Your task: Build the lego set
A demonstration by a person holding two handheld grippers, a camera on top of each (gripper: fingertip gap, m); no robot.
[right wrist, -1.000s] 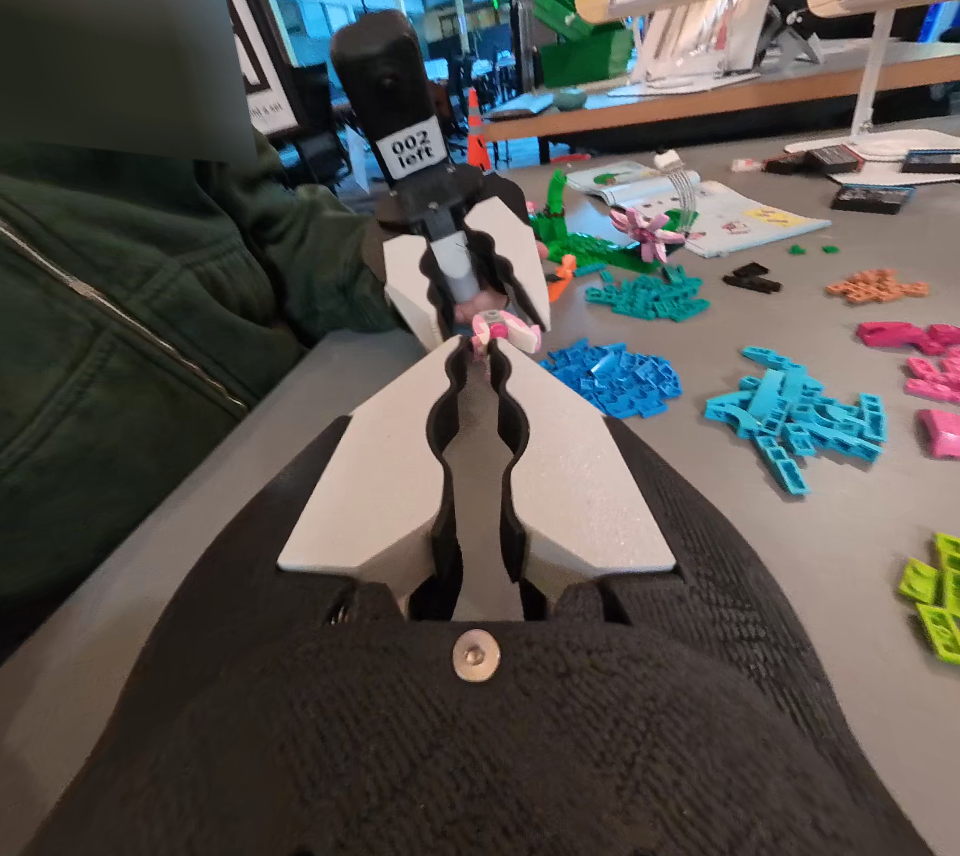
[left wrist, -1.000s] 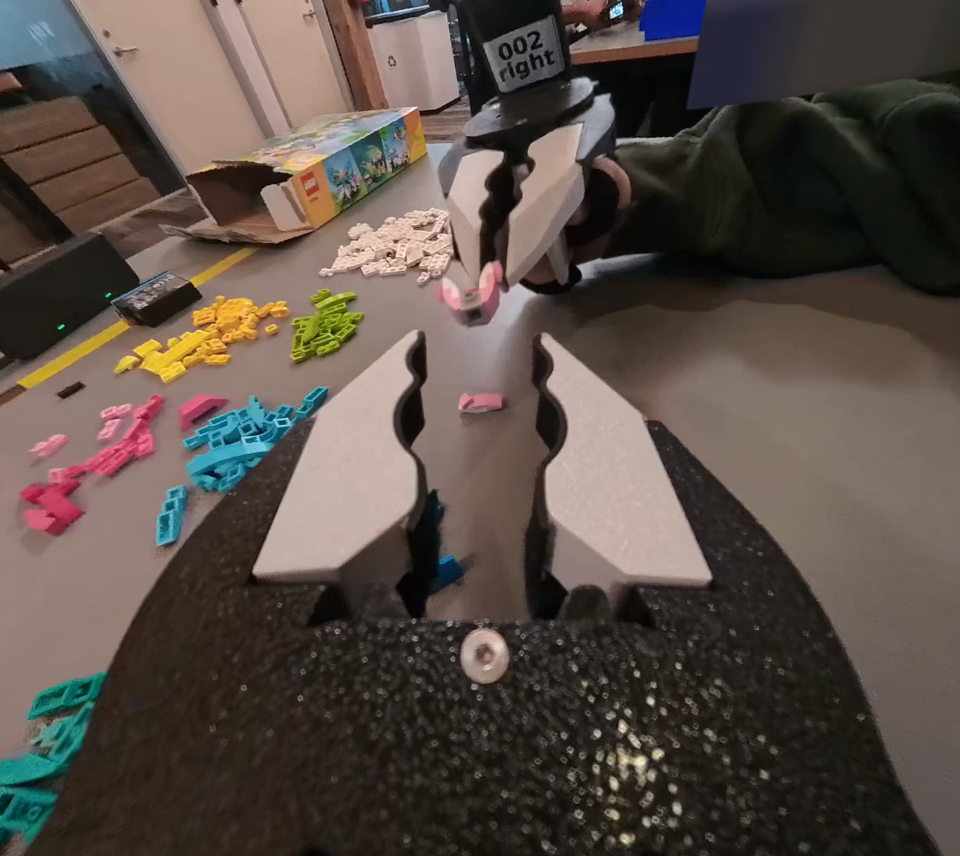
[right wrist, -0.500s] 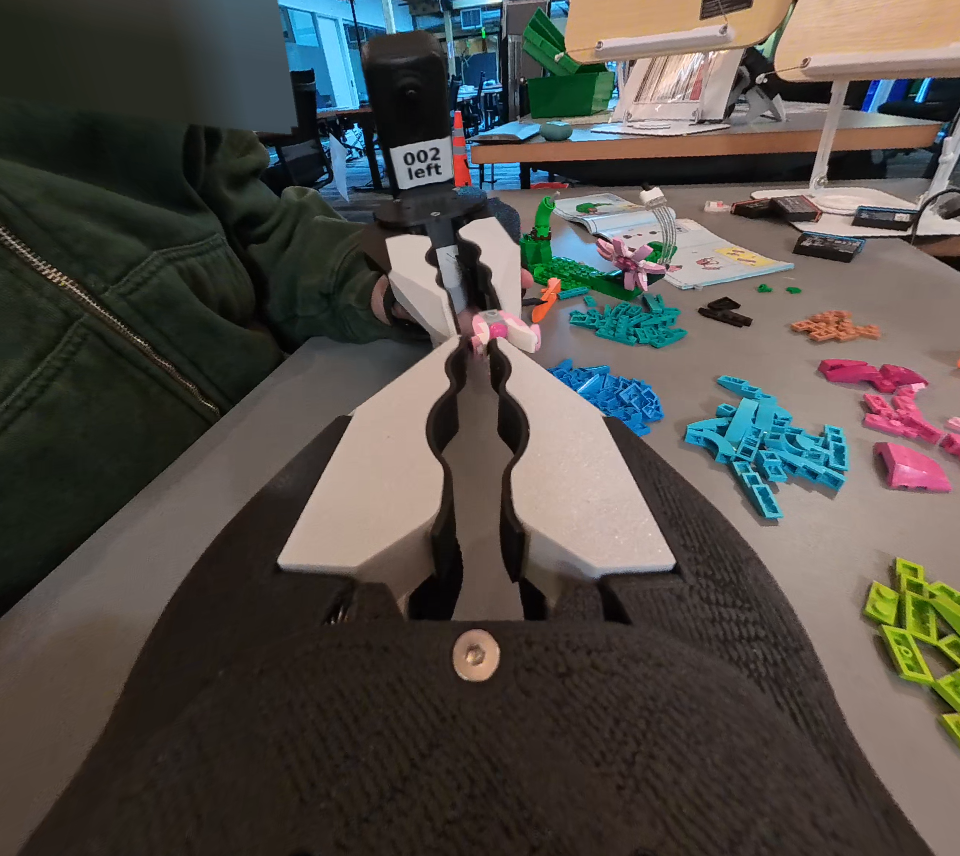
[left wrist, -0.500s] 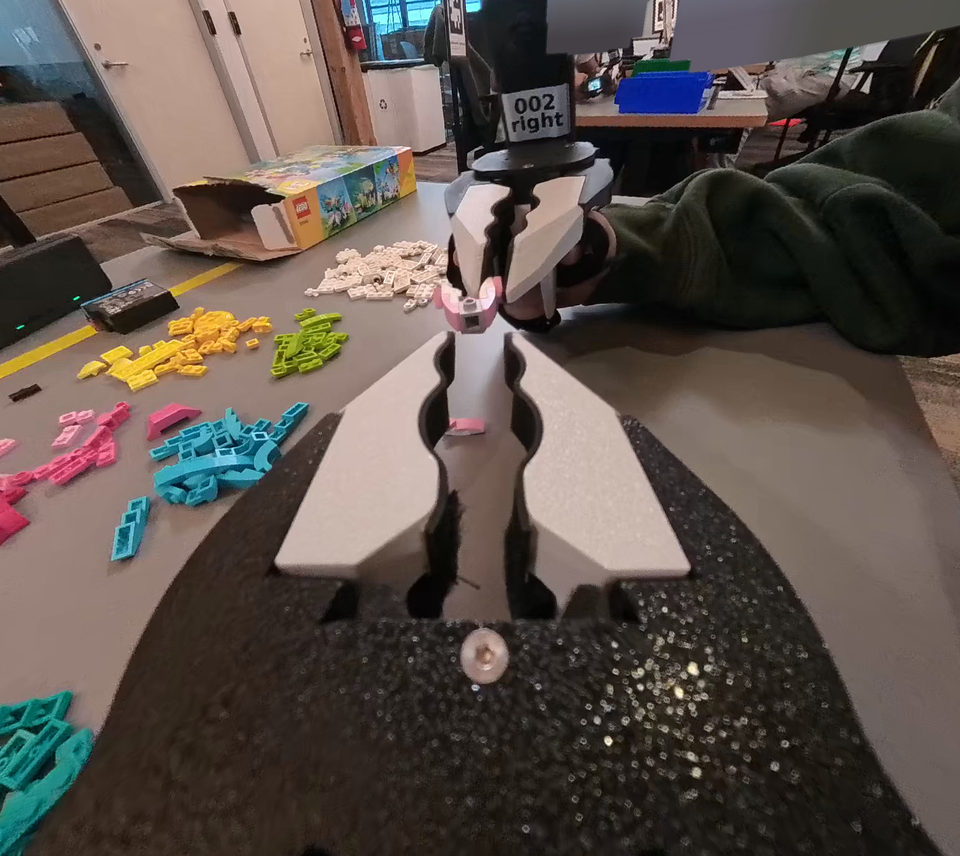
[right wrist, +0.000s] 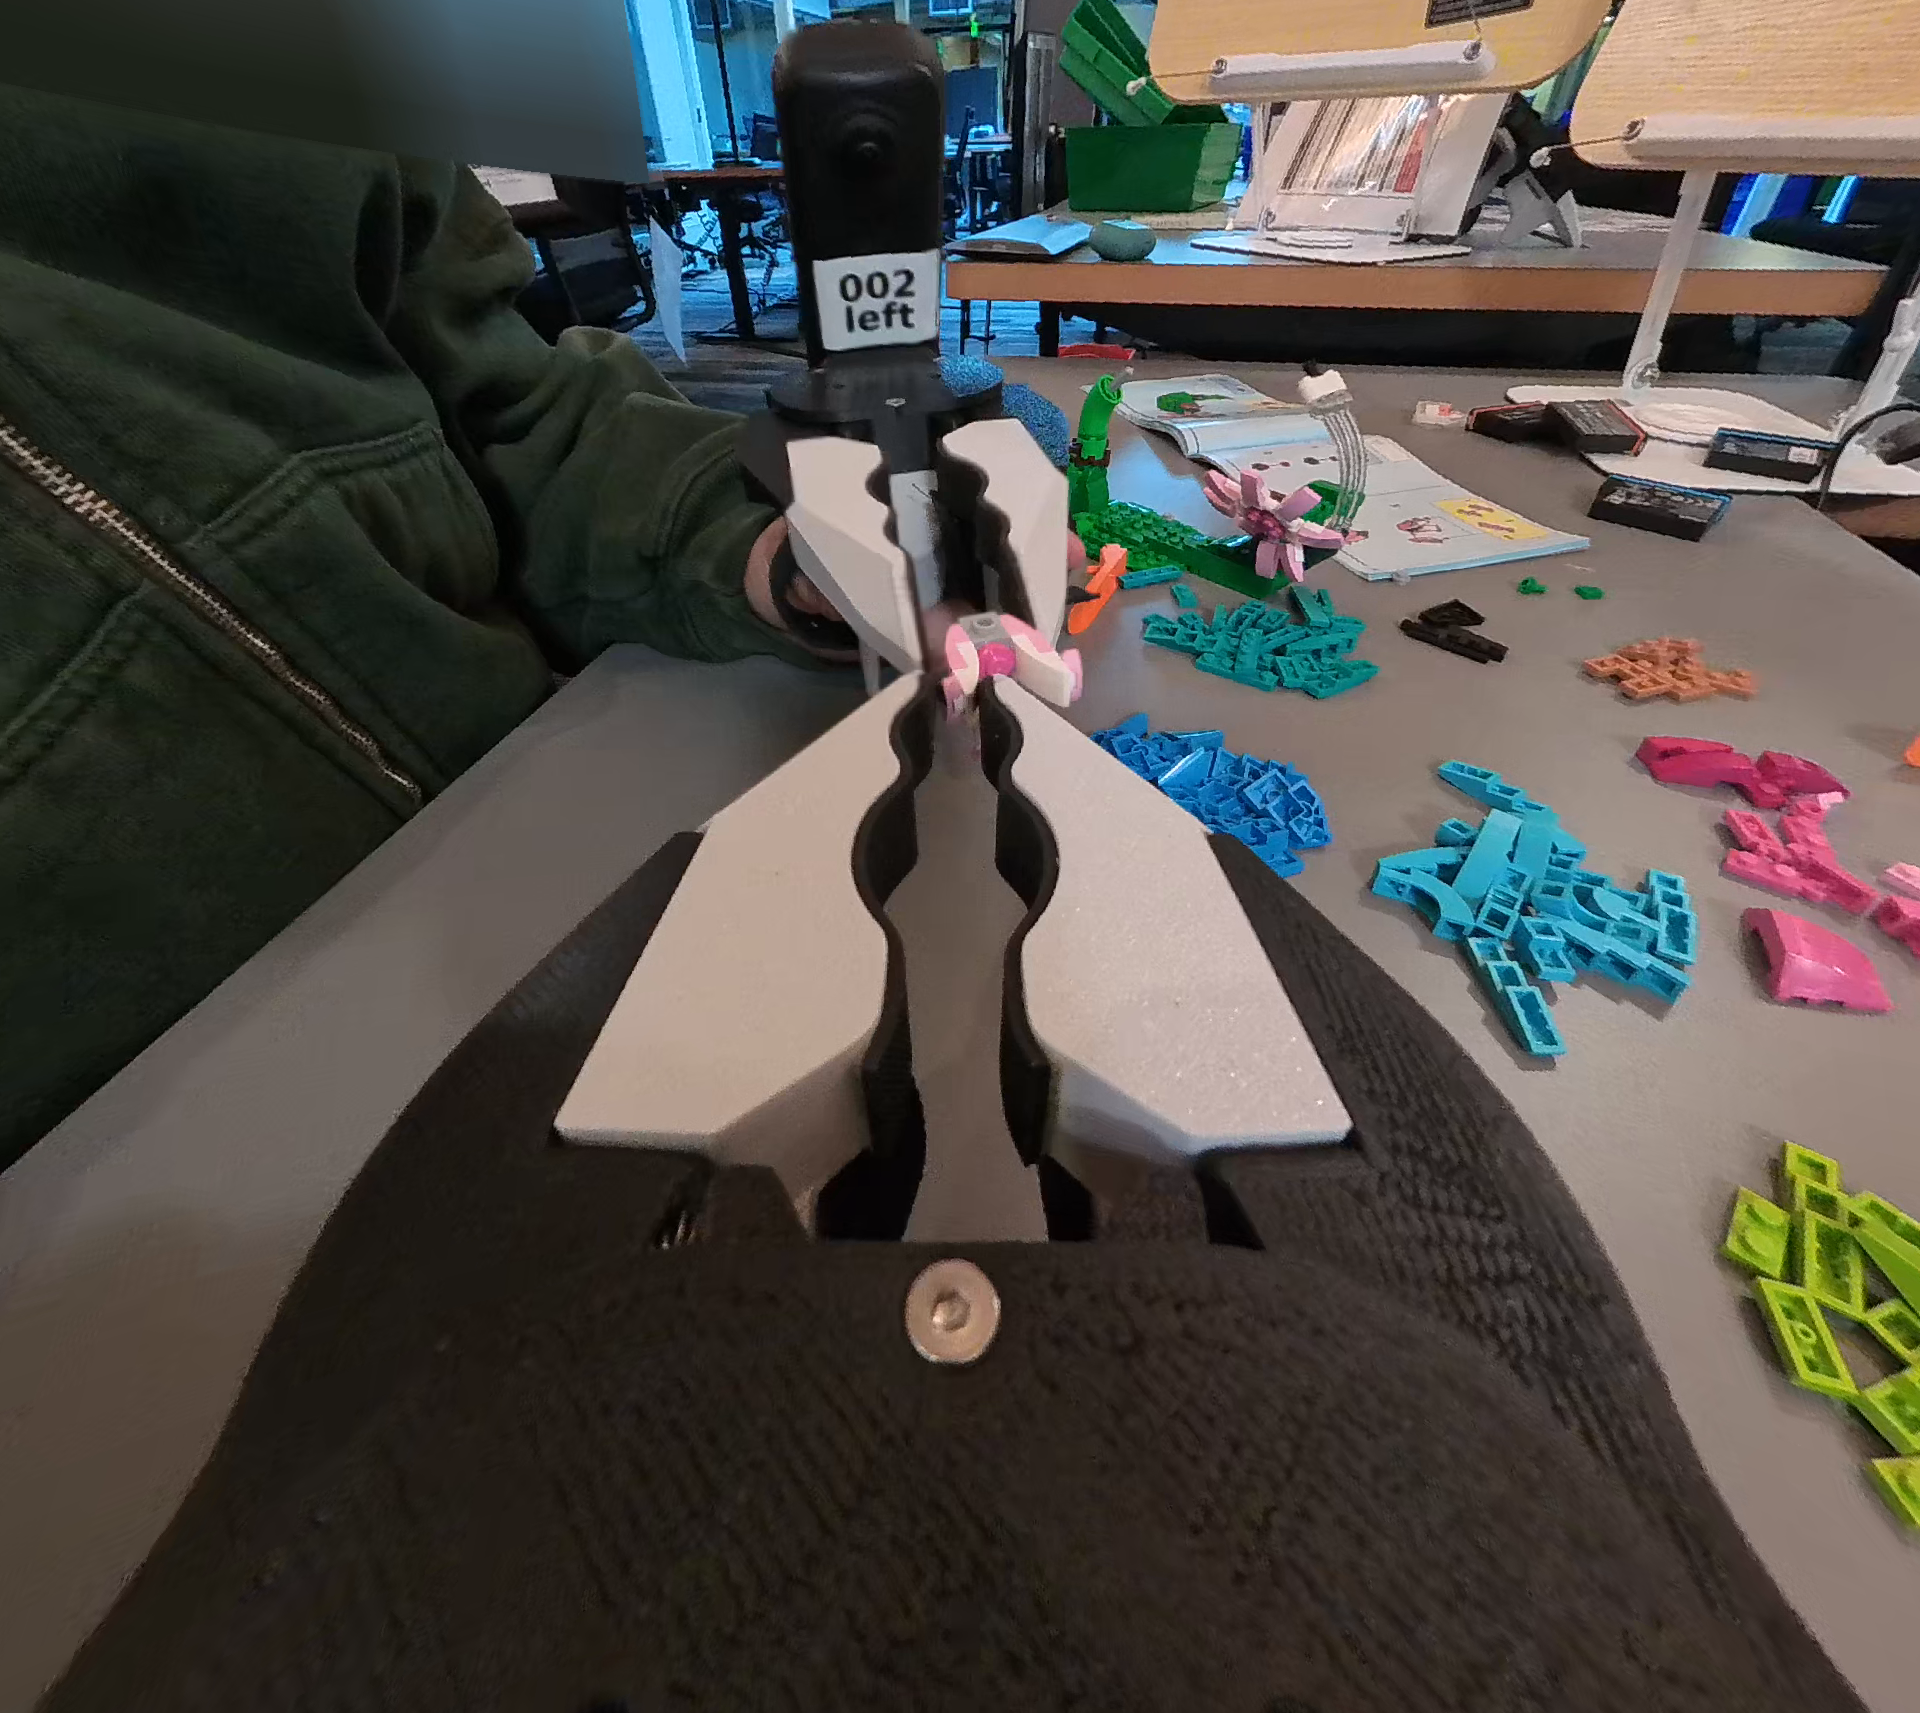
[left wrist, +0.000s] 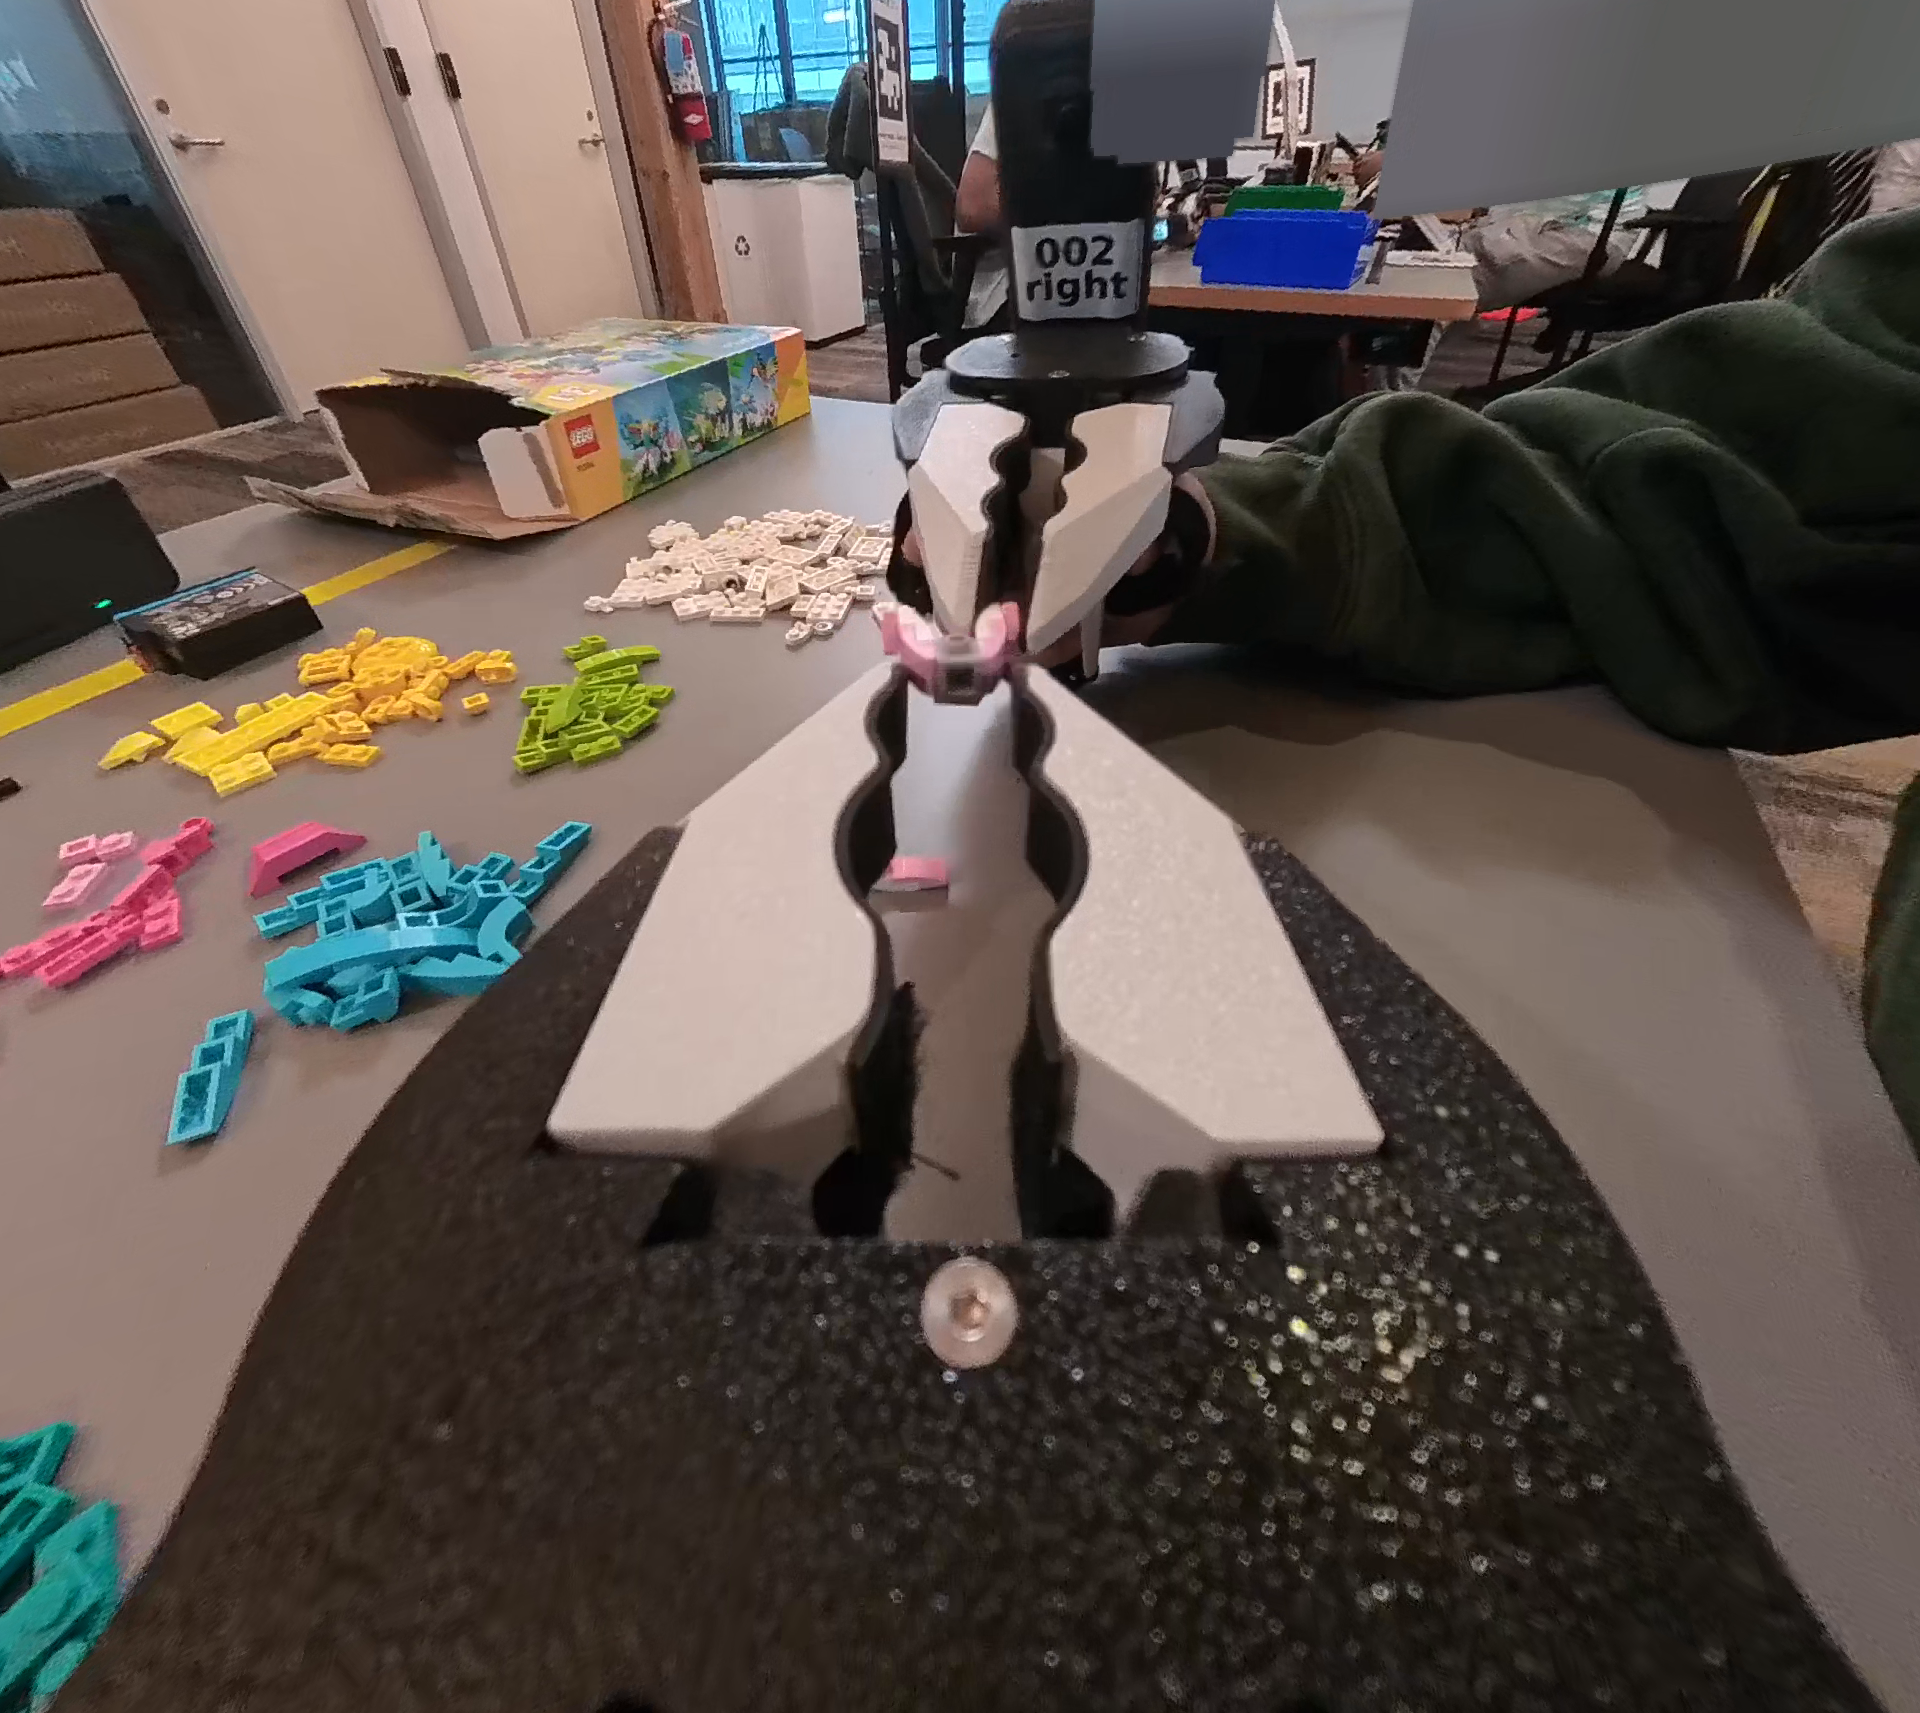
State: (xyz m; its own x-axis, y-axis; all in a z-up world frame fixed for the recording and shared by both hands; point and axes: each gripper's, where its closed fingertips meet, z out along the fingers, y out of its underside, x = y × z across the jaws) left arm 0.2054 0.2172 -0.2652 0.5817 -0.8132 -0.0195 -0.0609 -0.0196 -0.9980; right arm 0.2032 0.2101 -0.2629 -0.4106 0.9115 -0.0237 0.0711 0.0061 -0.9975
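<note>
Above the worktop's (left wrist: 1403, 832) near edge, right tongs (right wrist: 961, 695) pinch the small pink flower piece (right wrist: 1003, 657); left tongs (left wrist: 954, 695), slightly spread, close around it. Misaligned squeezing could pop it loose.

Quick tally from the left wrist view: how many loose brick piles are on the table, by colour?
White pile: 1
Yellow pile: 1
Lime green pile: 1
Pink pile: 1
Light blue pile: 1
Teal pile, cut off at the lower left edge: 1
Total: 6 piles
</note>
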